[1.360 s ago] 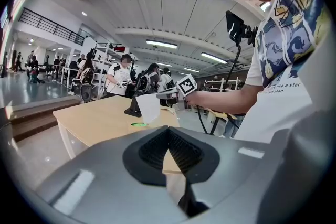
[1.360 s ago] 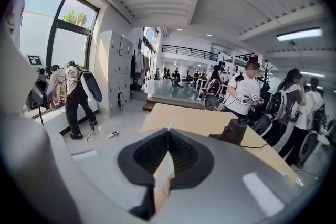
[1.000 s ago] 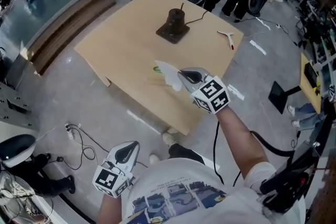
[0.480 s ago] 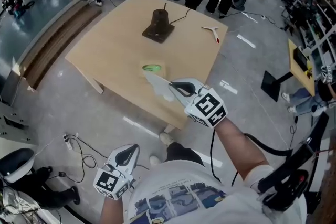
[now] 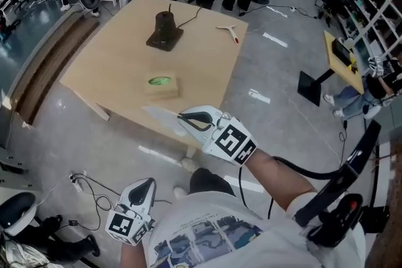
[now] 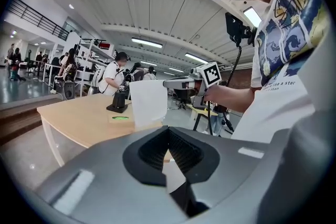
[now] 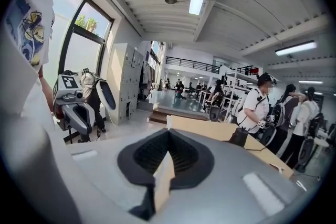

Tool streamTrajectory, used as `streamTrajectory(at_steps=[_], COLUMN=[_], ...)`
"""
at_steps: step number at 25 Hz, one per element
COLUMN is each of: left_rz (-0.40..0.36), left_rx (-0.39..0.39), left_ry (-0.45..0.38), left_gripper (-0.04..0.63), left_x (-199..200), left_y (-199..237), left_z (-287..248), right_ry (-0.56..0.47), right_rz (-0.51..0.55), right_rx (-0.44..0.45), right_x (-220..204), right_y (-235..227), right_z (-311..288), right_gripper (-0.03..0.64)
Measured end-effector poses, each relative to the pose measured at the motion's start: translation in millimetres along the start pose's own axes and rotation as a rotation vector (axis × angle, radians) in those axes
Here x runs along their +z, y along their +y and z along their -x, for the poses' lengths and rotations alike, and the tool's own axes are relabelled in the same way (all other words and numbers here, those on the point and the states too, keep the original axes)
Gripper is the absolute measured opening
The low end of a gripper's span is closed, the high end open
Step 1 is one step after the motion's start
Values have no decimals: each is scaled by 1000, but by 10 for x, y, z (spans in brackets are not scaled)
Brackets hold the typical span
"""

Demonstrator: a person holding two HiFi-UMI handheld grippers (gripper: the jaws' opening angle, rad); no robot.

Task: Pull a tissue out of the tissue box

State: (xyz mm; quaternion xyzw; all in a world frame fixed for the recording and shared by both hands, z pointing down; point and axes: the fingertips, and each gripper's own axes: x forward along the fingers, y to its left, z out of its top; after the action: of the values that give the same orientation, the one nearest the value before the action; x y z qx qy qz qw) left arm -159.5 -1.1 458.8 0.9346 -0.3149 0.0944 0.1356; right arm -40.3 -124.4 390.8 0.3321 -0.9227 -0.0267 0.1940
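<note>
A tan tissue box (image 5: pixel 162 86) with a green oval opening lies on the wooden table (image 5: pixel 107 66), near its front edge. My right gripper (image 5: pixel 181 117) hovers just off that edge, shut on a white tissue (image 5: pixel 158 113) that hangs free of the box. In the left gripper view the same tissue (image 6: pixel 148 103) dangles from the right gripper (image 6: pixel 169 83), with the box (image 6: pixel 119 118) behind it. A cream sliver of tissue (image 7: pixel 163 178) sits pinched between the right jaws. My left gripper (image 5: pixel 150 181) is low beside my body, jaws together, holding nothing I can see.
A black device (image 5: pixel 164 28) with a cable and a white tool (image 5: pixel 227 30) lie at the table's far side. People stand beyond the table. A long bench (image 5: pixel 44 72) runs at left, floor cables (image 5: pixel 94 182) lie near my feet, and a black stand (image 5: pixel 311 82) is at right.
My right gripper has drawn back from the box toward me with the tissue, which now hangs clear past the table edge. The box top is uncovered. The left gripper shifted slightly.
</note>
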Motion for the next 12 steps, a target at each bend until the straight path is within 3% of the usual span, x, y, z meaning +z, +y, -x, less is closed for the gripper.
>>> streamTrajectory(at_steps=[12], left_rz=[-8], left_rx=[-14], left_ry=[10], left_gripper=[2], left_x=[26], left_y=[-7], left_z=[-53], right_ry=[-28], right_rz=[11], right_rx=[20], right_x=[121], right_y=[197], right_z=[150], right_gripper=[3])
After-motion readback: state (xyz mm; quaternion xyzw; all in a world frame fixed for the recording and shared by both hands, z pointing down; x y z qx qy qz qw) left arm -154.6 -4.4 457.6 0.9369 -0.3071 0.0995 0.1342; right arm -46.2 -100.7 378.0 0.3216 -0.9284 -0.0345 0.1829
